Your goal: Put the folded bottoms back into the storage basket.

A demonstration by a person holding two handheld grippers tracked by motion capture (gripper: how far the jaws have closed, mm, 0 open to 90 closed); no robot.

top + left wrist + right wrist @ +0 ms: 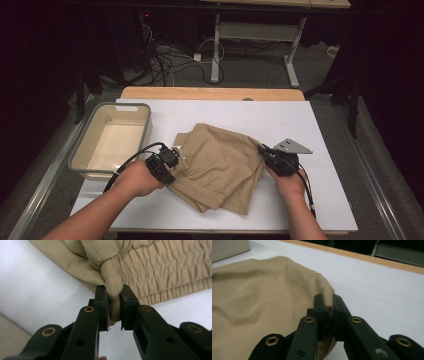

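Note:
A pair of tan shorts (222,165) with a gathered elastic waistband lies folded in the middle of the white table top (280,120). My left gripper (176,158) sits at the left edge of the shorts, and its jaws are shut on a bunched corner of the waistband (114,293). My right gripper (263,151) is at the right edge, shut on a fold of the tan shorts (249,302) pinched thin between the pads (321,315). A hand holds each gripper from the near side.
A beige plastic bin (113,139) stands at the left of the table, close to my left hand. A wooden strip (212,93) runs along the far edge. Cables and a desk frame (255,35) lie on the floor beyond.

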